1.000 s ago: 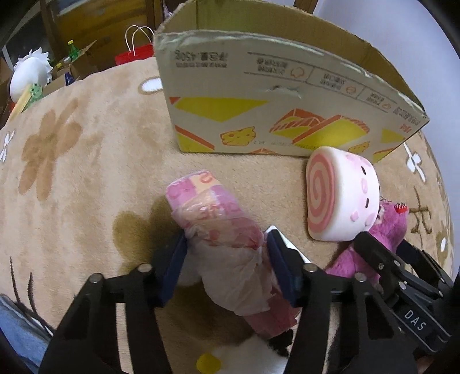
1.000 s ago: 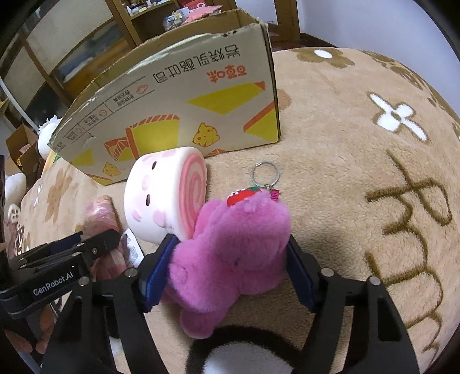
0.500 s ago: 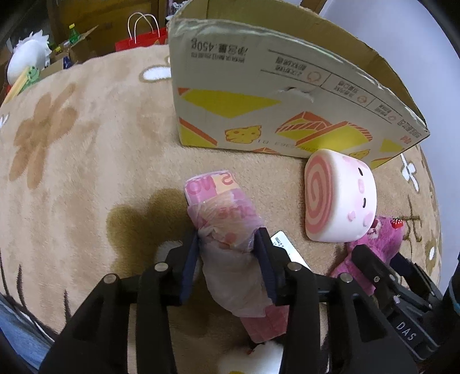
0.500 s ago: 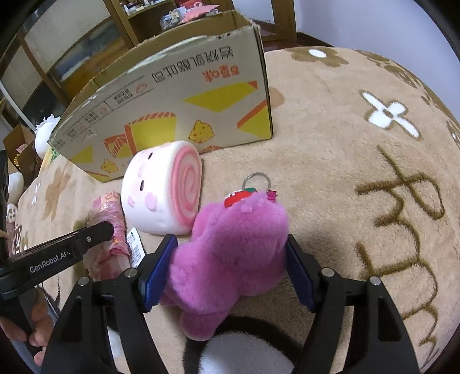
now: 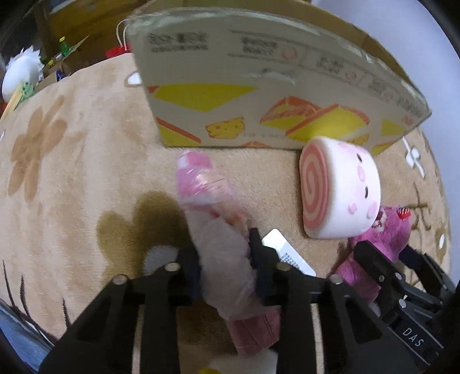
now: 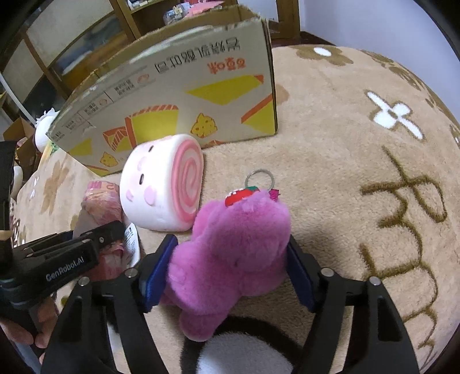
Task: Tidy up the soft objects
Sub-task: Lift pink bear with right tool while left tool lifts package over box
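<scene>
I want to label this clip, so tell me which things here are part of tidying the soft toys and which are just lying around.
Part of the job:
- plastic-wrapped pink toy, gripped by the left tool
- purple plush, between the right tool's pads
- swirl-roll plush
- cardboard box, the likely container

Lying about:
- white plush beyond the rug
- red bag
- wooden shelves

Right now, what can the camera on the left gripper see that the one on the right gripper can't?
Only the left wrist view shows the left gripper squeezing the plastic-wrapped pink bundle, plus a red bag behind the rug.

Only the right wrist view shows the right gripper straddling the purple plush bear, its metal key ring, and a wooden shelf.

Both show the cardboard box, the swirl-roll plush and the beige rug.
</scene>
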`<move>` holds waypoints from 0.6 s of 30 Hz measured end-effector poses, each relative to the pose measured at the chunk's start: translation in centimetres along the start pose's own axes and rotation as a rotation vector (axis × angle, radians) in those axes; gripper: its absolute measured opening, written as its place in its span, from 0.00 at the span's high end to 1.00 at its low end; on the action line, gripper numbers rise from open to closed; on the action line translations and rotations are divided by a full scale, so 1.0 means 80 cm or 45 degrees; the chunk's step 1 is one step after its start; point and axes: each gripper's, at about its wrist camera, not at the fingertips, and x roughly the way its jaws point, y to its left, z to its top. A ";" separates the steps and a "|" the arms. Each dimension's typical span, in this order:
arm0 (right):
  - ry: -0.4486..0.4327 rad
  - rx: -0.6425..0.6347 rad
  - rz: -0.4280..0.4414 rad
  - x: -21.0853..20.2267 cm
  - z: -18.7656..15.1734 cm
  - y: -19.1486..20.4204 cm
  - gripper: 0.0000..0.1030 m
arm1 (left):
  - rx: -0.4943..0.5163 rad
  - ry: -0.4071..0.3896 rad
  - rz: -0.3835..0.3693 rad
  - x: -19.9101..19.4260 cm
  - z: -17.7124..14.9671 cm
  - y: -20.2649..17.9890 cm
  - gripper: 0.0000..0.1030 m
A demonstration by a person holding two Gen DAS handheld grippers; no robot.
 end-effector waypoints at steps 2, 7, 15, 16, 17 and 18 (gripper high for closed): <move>-0.015 0.003 0.002 -0.004 0.002 -0.001 0.27 | -0.003 -0.020 0.017 -0.006 -0.003 0.001 0.78; -0.084 0.027 -0.010 -0.022 0.004 -0.007 0.27 | 0.075 -0.115 0.098 -0.022 -0.007 -0.011 0.80; -0.218 0.046 0.002 -0.063 0.015 -0.013 0.27 | 0.061 -0.261 0.140 -0.067 -0.013 -0.007 0.81; -0.235 0.040 0.003 -0.069 0.016 -0.012 0.27 | 0.068 -0.287 0.160 -0.076 -0.013 -0.007 0.81; -0.261 0.031 0.003 -0.076 0.018 -0.010 0.27 | 0.072 -0.309 0.170 -0.085 -0.017 -0.007 0.81; -0.282 0.025 0.003 -0.082 0.018 -0.007 0.27 | 0.072 -0.332 0.175 -0.094 -0.018 -0.006 0.81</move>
